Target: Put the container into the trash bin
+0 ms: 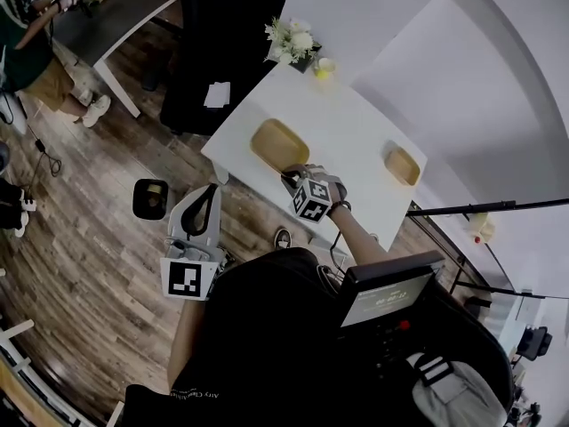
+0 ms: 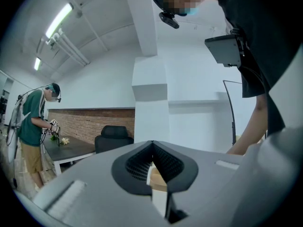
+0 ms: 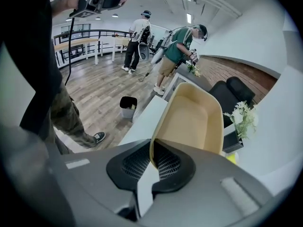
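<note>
The white bench (image 1: 351, 127) fills the middle of the head view. To its left, on the wood floor and well apart from it, stands the small black trash bin (image 1: 149, 199).

The tan container (image 1: 278, 145) lies over the bench's near-left part, and a second, smaller one (image 1: 402, 165) sits towards the far corner. Whether the first is already clear of the surface I cannot tell.

The right gripper (image 3: 152, 148) has its fingers closed on the container's thin near rim, so the tray stands out ahead of them with the bin in sight beyond. The left gripper (image 2: 152, 150) hangs beside the person with its fingers together and nothing held.

The step in hand looks to be the carry from bench to bin. A pinch on one edge of a broad, light tray will probably let it swing, so the grip should stay firm and the move smooth. Lift it clear of the bench edge before heading left. The bin's mouth seems narrow for this tray, so it is best lowered end-first, close over the opening. Only then should the fingers part.
</note>
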The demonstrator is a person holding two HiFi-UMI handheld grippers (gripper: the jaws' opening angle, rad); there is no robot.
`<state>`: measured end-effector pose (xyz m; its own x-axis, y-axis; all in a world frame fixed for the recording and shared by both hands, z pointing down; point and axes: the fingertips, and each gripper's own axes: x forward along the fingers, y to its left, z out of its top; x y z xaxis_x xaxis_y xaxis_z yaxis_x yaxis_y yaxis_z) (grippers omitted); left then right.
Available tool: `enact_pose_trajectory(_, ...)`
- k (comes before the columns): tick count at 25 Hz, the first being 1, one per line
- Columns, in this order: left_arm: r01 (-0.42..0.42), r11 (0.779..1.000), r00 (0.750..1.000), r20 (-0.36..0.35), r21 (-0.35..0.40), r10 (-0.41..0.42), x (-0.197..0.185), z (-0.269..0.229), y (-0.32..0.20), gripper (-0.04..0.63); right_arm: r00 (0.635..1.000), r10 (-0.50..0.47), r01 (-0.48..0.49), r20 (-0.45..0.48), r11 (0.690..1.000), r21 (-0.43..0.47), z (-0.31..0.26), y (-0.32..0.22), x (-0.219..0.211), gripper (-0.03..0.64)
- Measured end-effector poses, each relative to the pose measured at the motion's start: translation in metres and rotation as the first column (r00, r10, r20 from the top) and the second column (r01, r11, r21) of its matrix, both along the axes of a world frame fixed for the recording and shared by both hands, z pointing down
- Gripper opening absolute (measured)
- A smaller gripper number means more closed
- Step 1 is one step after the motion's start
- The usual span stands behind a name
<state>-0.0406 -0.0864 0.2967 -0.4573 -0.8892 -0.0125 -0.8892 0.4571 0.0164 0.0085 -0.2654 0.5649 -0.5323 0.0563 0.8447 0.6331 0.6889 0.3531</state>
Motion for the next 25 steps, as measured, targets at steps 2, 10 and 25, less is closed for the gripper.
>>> enact_pose_trajectory(2,0.010,1.000,1.000,-0.003,-0.013,-0.010,-0.002,0.003,0.010,0.002,1.000,-0.010,0.010,0.002,1.000,0.001,0.000,0.008,-0.005,0.028)
enact_pose_trajectory(10,0.059,0.998,0.998,0.007,0.010,-0.059,-0.021,0.003,0.048,0.002,0.998,-0.053,0.053,0.018,0.999,-0.011,-0.003,0.048,-0.027,0.028)
enact_pose_trajectory(25,0.148,0.985,0.987,-0.054,-0.088,-0.153,-0.037,0.027,0.121,0.002,0.980,-0.183,0.190,0.084,0.978,-0.084,-0.016,0.146,-0.077,0.026)
